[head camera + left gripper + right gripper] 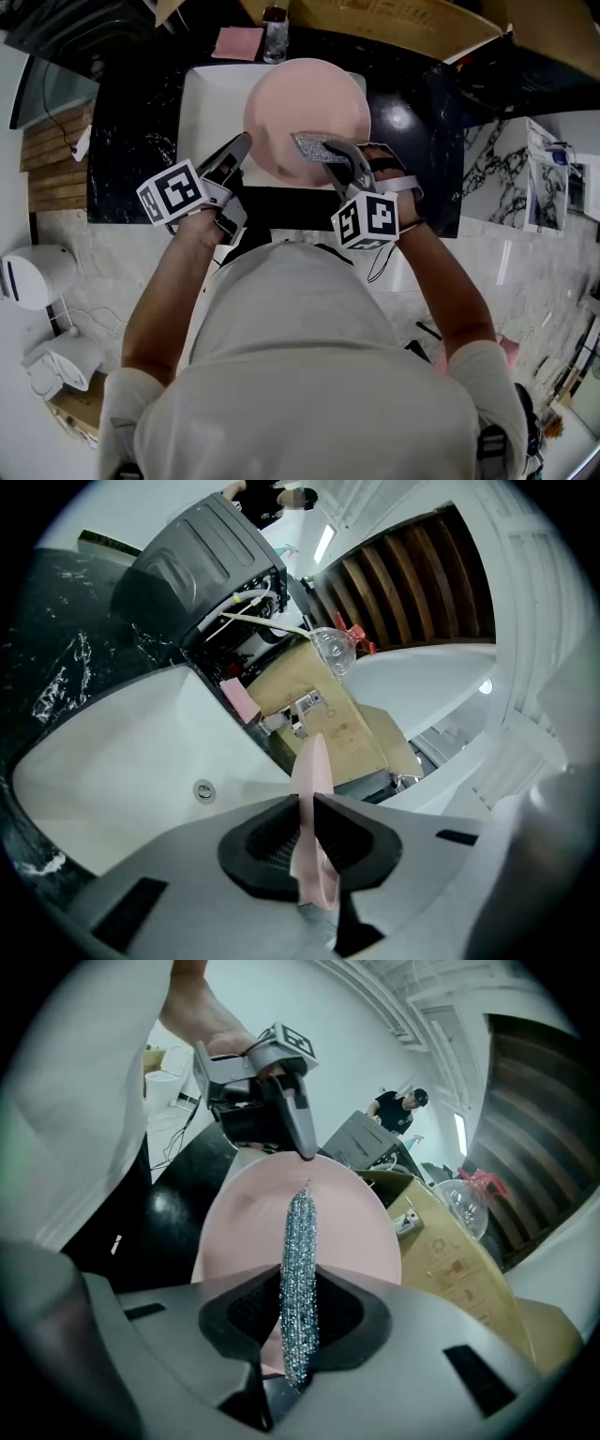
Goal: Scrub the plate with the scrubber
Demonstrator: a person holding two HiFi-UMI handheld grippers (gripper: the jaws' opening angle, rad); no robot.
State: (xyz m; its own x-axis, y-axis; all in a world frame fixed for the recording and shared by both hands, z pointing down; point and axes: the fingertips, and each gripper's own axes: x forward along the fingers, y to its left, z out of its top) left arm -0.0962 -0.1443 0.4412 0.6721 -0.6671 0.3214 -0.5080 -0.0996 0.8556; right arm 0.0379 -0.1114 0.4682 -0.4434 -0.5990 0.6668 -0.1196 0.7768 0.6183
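Plate (305, 112), pink and round, is held up over the white sink (211, 103) at 12 o'clock in the head view, with its face tilted toward the person. The left hand-held gripper (242, 145) is clamped on the rim at about 8 o'clock of the plate. In the left gripper view the rim (310, 771) runs edge-on between the ribbed pads. The plate looks stiff and smooth, probably slick once wet and liable to chip if dropped. A pinch on the thin rim is the only hold available, and it leaves the face free.

Scrubber (314, 147), a silvery metallic mesh pad, is pinched flat in the right hand-held gripper (330, 159). It meets the plate's face near 5 o'clock. In the right gripper view the mesh (300, 1269) stands as a narrow strip between the closed pads, its tip pointing at 12 o'clock. It appears light, soft and compressible, so it is best gripped at one end with the other end left free.

Count: one plate, one scrubber, two hand-held grippers. On the black tabletop (131, 141) at 12 o'clock stand one glass (275, 37) and one pink pad (237, 42).
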